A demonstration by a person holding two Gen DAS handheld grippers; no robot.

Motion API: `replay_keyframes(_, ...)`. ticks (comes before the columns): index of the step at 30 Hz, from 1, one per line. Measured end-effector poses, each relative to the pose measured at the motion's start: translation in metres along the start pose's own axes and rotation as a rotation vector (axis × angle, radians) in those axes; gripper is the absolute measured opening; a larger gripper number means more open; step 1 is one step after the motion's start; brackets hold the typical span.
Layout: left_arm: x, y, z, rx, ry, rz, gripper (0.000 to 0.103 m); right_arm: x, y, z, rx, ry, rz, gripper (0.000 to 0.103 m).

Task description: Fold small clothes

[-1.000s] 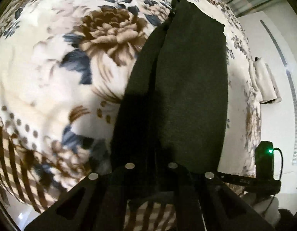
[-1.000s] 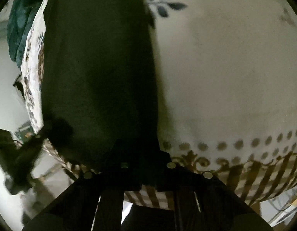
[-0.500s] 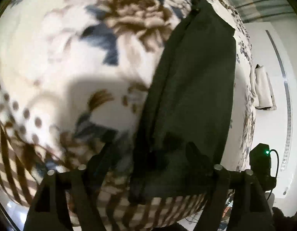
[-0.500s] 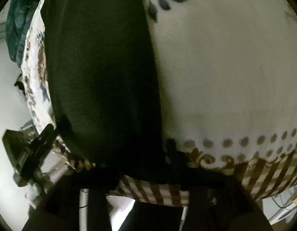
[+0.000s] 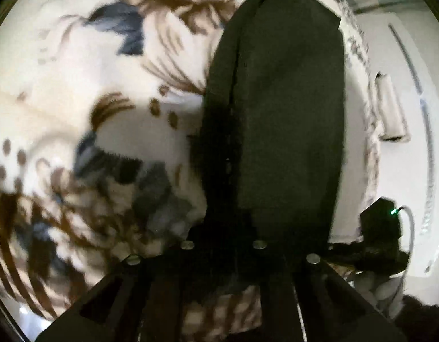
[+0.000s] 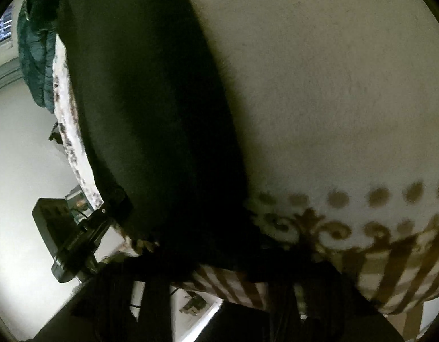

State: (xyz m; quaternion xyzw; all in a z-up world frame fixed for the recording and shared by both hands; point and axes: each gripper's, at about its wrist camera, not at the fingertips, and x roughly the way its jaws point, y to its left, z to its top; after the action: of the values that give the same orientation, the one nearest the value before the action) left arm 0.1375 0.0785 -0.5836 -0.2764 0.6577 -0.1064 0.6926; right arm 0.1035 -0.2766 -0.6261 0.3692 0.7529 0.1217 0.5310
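In the left wrist view, the floral blanket (image 5: 111, 91) fills the left side, cream with brown and blue flowers and brown stripes along its near edge. To its right lies the dark garment (image 5: 287, 108), a long folded strip that runs away from the camera along the blanket's right border. Its near end reaches down between the fingers of the left gripper (image 5: 223, 246), whose jaws stand pinched close together on the cloth. Further right, past the blanket's edge, a white rolled cloth (image 5: 390, 114) lies on the pale floor, and a black device (image 5: 380, 225) with a green light sits lower down.

In the right wrist view, a teal jacket (image 6: 34, 57) hangs at the far left, with a black box (image 6: 57, 228) below it on the floor. The same dark garment (image 6: 151, 108) occupies the left-centre of the frame, lying on the blanket (image 6: 333, 85) close to its edge. To the right, the blanket shows plain cream, then a row of brown dots and stripes near the bottom. The right gripper (image 6: 219, 279) is dark and blurred at the bottom; its jaws appear spread wide, with the garment's near end above the gap, though contact cannot be told.
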Motion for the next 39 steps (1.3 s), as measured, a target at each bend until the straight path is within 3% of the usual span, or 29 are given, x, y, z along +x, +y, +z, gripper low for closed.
replay_keyframes(7,-0.061,-0.03,0.026,-0.128,-0.071,-0.222,0.007,-0.053,0.036,-0.014,-0.057,-0.072,0.127,0.011)
replay_keyframes(11,-0.084,-0.066,0.078,-0.12,-0.149,-0.325,0.007,-0.11,0.071,0.012,-0.097,-0.178,0.22,0.011)
replay_keyframes(13,-0.085,-0.083,0.119,-0.108,-0.181,-0.372,0.007,-0.135,0.091,0.035,-0.1,-0.234,0.271,0.011)
replay_keyframes(19,-0.06,-0.122,0.261,-0.066,-0.248,-0.407,0.007,-0.194,0.145,0.155,-0.118,-0.405,0.314,0.011)
replay_keyframes(25,-0.015,-0.146,0.39,-0.057,-0.248,-0.409,0.01,-0.225,0.192,0.308,-0.111,-0.497,0.242,0.011)
replay_keyframes(27,-0.004,-0.146,0.423,-0.09,-0.238,-0.437,0.024,-0.23,0.202,0.347,-0.09,-0.502,0.222,0.011)
replay_keyframes(29,-0.001,-0.14,0.451,-0.128,-0.258,-0.508,0.056,-0.226,0.209,0.391,-0.047,-0.477,0.23,0.017)
replay_keyframes(30,-0.002,-0.137,0.46,-0.15,-0.278,-0.514,0.06,-0.224,0.21,0.406,-0.031,-0.479,0.244,0.017)
replay_keyframes(31,-0.004,-0.135,0.47,-0.162,-0.298,-0.517,0.06,-0.223,0.21,0.42,-0.02,-0.5,0.259,0.019)
replay_keyframes(33,-0.006,-0.132,0.478,-0.156,-0.302,-0.505,0.061,-0.231,0.208,0.429,-0.01,-0.536,0.264,0.039)
replay_keyframes(34,-0.007,-0.131,0.479,-0.128,-0.303,-0.469,0.061,-0.234,0.208,0.429,-0.016,-0.545,0.249,0.049)
replay_keyframes(35,-0.007,-0.132,0.477,-0.091,-0.301,-0.435,0.061,-0.238,0.207,0.425,-0.037,-0.552,0.221,0.051)
replay_keyframes(37,0.0,-0.139,0.473,0.028,-0.284,-0.267,0.062,-0.234,0.204,0.418,-0.075,-0.543,0.129,0.052)
replay_keyframes(39,0.016,-0.145,0.467,0.129,-0.247,-0.154,0.062,-0.219,0.202,0.416,-0.127,-0.506,0.028,0.052)
